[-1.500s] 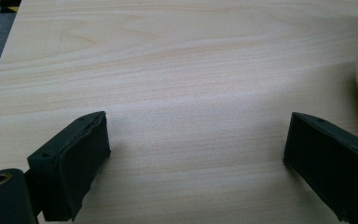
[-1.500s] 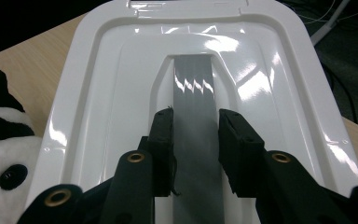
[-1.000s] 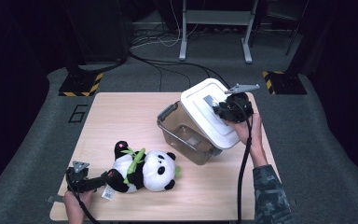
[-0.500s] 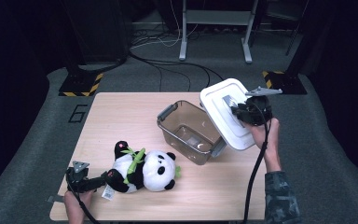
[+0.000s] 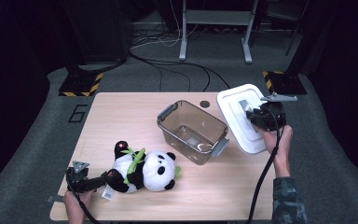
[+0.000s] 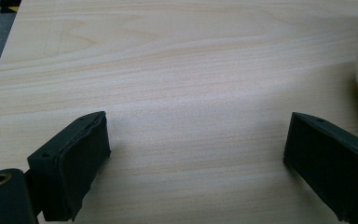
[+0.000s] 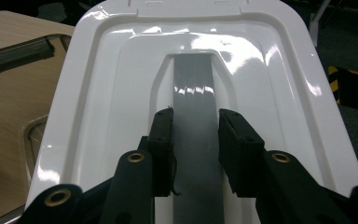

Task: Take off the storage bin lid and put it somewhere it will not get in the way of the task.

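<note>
Right hand-held gripper (image 7: pixel 195 140) clamps the grey handle strip (image 7: pixel 193 88) of the white lid (image 5: pixel 242 119), right of frame centre beside the clear bin (image 5: pixel 192 130); stiff, light, glossy-slippery plastic, best held by that raised strip.

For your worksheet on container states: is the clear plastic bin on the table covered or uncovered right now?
Uncovered. The clear bin stands open-topped with its inside visible, while the right gripper holds the white lid by its grey handle, off to the side.

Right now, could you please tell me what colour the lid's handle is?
Grey, on the white lid; the handle shows best in the right gripper view.
</note>
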`<state>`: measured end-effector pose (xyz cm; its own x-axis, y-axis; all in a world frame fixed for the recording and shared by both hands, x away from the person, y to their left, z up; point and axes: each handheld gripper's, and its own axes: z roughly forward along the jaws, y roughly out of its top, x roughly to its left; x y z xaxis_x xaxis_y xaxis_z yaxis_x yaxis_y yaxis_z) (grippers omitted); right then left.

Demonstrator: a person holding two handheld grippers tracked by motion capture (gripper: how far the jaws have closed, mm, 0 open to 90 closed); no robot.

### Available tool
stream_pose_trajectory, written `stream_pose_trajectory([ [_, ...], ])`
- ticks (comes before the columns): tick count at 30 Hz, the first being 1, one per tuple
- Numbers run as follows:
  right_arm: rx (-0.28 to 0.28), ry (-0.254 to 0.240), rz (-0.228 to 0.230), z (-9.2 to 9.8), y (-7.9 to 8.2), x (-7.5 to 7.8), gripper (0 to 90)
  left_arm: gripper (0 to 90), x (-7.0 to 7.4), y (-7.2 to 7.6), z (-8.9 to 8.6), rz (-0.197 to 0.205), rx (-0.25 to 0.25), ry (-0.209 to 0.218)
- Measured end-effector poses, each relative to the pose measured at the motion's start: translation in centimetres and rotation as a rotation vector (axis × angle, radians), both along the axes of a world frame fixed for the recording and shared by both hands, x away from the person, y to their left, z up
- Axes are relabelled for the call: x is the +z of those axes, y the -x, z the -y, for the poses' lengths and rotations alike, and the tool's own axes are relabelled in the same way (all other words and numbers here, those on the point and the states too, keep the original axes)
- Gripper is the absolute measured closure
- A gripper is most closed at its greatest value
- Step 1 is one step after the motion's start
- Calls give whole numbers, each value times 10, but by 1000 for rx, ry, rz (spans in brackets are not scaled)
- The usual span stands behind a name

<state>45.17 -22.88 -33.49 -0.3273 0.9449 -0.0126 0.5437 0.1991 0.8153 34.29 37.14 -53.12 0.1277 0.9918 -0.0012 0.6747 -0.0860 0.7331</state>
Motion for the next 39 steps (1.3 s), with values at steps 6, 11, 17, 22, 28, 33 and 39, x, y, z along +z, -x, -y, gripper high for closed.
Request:
stream_pose_trajectory([
  [6,-69,-4,-18,11,-1,-13,667,62,0,0,0,0,0,0],
  [11,-124,2,-30,19,-3,-23,666,62,0,0,0,0,0,0],
  [17,-160,-20,-45,24,-5,-41,666,62,0,0,0,0,0,0],
  [22,-189,-24,-64,28,-8,-54,666,62,0,0,0,0,0,0],
  [28,-218,-28,-87,33,-9,-66,666,62,0,0,0,0,0,0],
  [33,-225,-32,-109,33,-13,-78,666,62,0,0,0,0,0,0],
  [39,-236,-33,-133,30,-18,-93,666,62,0,0,0,-1,-2,-1],
])
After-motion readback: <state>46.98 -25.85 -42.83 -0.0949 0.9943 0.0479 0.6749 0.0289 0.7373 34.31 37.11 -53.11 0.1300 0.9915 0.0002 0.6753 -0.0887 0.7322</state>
